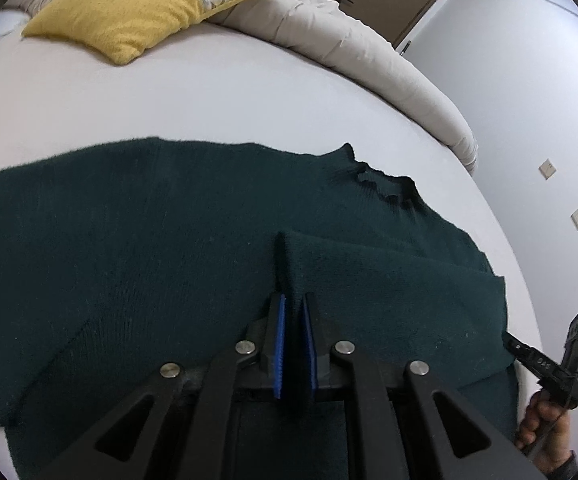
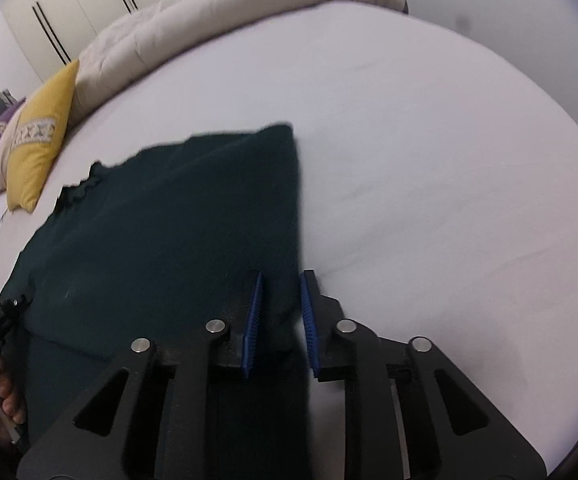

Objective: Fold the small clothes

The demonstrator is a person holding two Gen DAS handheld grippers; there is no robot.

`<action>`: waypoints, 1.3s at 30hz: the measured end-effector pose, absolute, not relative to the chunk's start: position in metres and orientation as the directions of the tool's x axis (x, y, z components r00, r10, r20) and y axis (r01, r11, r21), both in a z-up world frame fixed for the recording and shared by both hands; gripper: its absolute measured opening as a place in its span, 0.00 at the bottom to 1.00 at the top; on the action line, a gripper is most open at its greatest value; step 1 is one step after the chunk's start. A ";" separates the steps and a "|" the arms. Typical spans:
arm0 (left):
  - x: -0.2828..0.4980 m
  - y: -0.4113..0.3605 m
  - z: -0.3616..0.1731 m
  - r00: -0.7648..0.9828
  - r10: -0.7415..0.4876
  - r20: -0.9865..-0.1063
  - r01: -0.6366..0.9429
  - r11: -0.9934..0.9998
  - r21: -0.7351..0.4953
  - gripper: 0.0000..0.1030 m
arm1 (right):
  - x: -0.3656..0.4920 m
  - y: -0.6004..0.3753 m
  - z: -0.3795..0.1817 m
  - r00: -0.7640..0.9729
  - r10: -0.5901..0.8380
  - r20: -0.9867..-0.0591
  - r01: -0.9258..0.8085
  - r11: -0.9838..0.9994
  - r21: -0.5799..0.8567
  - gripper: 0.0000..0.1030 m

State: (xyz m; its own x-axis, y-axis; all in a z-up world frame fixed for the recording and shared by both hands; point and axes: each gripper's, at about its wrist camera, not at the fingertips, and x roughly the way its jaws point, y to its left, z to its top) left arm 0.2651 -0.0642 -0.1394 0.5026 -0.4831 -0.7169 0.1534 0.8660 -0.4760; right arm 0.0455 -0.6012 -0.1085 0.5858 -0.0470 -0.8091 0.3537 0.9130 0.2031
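Note:
A dark green knit sweater (image 1: 149,232) lies spread on the white bed sheet (image 1: 209,92), its ruffled neck (image 1: 385,184) toward the far right. My left gripper (image 1: 293,312) is shut on a folded-over sleeve (image 1: 369,264) that lies across the sweater's body. In the right wrist view the sweater (image 2: 177,224) fills the left half. My right gripper (image 2: 281,292) has its blue pads close on a fold of the sweater's right edge (image 2: 289,240).
A yellow pillow (image 1: 149,8) and a rolled beige duvet (image 1: 369,44) lie at the bed's far side. The pillow (image 2: 37,140) and duvet (image 2: 209,12) show in the right wrist view too. Bare sheet (image 2: 449,180) lies right of the sweater.

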 end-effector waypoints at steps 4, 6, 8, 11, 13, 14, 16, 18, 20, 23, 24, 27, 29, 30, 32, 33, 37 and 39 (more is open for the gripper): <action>0.254 -0.046 -0.123 0.515 -0.496 -0.699 0.124 0.850 -0.512 0.21 | 0.042 -0.586 -0.094 0.576 -0.124 -0.808 0.377 0.917 0.129 0.20; 0.238 -0.023 -0.107 0.558 -0.500 -0.663 0.111 0.836 -0.538 0.45 | 0.029 -0.578 -0.076 0.611 -0.127 -0.782 0.369 0.919 0.139 0.22; 0.214 0.016 -0.091 0.619 -0.492 -0.612 0.079 0.814 -0.575 0.71 | 0.016 -0.560 -0.056 0.661 -0.137 -0.737 0.356 0.923 0.148 0.50; 0.179 0.089 -0.082 0.684 -0.445 -0.577 0.000 0.792 -0.611 0.74 | -0.014 -0.522 -0.027 0.771 -0.138 -0.621 0.317 0.929 0.188 0.82; 0.158 0.146 -0.086 0.719 -0.399 -0.568 -0.089 0.759 -0.645 0.73 | -0.025 -0.496 -0.012 0.808 -0.098 -0.581 0.252 0.949 0.191 0.83; 0.145 0.181 -0.090 0.741 -0.367 -0.562 -0.145 0.730 -0.668 0.73 | -0.028 -0.486 -0.009 0.811 -0.072 -0.580 0.223 0.955 0.194 0.83; 0.121 0.247 -0.103 0.775 -0.306 -0.554 -0.256 0.648 -0.717 0.68 | -0.029 -0.459 -0.007 0.805 0.015 -0.593 0.147 0.964 0.224 0.83; 0.102 0.294 -0.118 0.799 -0.279 -0.532 -0.326 0.543 -0.774 0.66 | -0.026 -0.437 -0.006 0.793 0.080 -0.604 0.104 0.959 0.263 0.83; 0.081 0.341 -0.137 0.832 -0.256 -0.492 -0.372 0.400 -0.838 0.65 | -0.026 -0.418 -0.009 0.777 0.149 -0.611 0.070 0.945 0.319 0.82; 0.062 0.375 -0.159 0.856 -0.221 -0.468 -0.412 0.254 -0.875 0.65 | -0.024 -0.397 -0.019 0.736 0.244 -0.631 0.061 0.905 0.421 0.74; 0.060 0.379 -0.164 0.860 -0.222 -0.459 -0.413 0.226 -0.882 0.65 | -0.023 -0.391 -0.023 0.726 0.268 -0.633 0.061 0.892 0.447 0.73; 0.061 0.383 -0.175 0.879 -0.212 -0.427 -0.396 0.172 -0.902 0.64 | -0.027 -0.378 -0.031 0.706 0.317 -0.634 0.074 0.856 0.511 0.71; 0.069 0.386 -0.181 0.891 -0.206 -0.405 -0.385 0.131 -0.914 0.62 | -0.025 -0.367 -0.039 0.699 0.333 -0.632 0.082 0.841 0.534 0.71; 0.074 0.388 -0.186 0.897 -0.202 -0.393 -0.381 0.095 -0.920 0.56 | -0.026 -0.363 -0.040 0.700 0.338 -0.629 0.082 0.837 0.541 0.70; 0.082 0.393 -0.193 0.902 -0.205 -0.381 -0.381 0.043 -0.924 0.44 | -0.023 -0.359 -0.043 0.700 0.339 -0.628 0.083 0.835 0.543 0.66; 0.086 0.394 -0.198 0.901 -0.206 -0.382 -0.388 0.011 -0.922 0.32 | -0.023 -0.358 -0.043 0.702 0.338 -0.627 0.087 0.833 0.546 0.64; 0.085 0.396 -0.206 0.904 -0.190 -0.384 -0.400 -0.053 -0.915 0.13 | -0.020 -0.369 -0.047 0.703 0.337 -0.626 0.119 0.813 0.570 0.58; 0.084 0.394 -0.196 0.903 -0.169 -0.395 -0.403 -0.018 -0.915 0.07 | -0.023 -0.379 -0.050 0.705 0.337 -0.624 0.138 0.798 0.587 0.58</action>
State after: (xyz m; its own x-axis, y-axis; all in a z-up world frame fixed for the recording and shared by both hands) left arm 0.0836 0.3942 -0.1956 0.9032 -0.1690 -0.3946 -0.4031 -0.0176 -0.9150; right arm -0.0231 -0.3792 -0.0498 0.7054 0.3368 -0.6237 0.1383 0.7976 0.5871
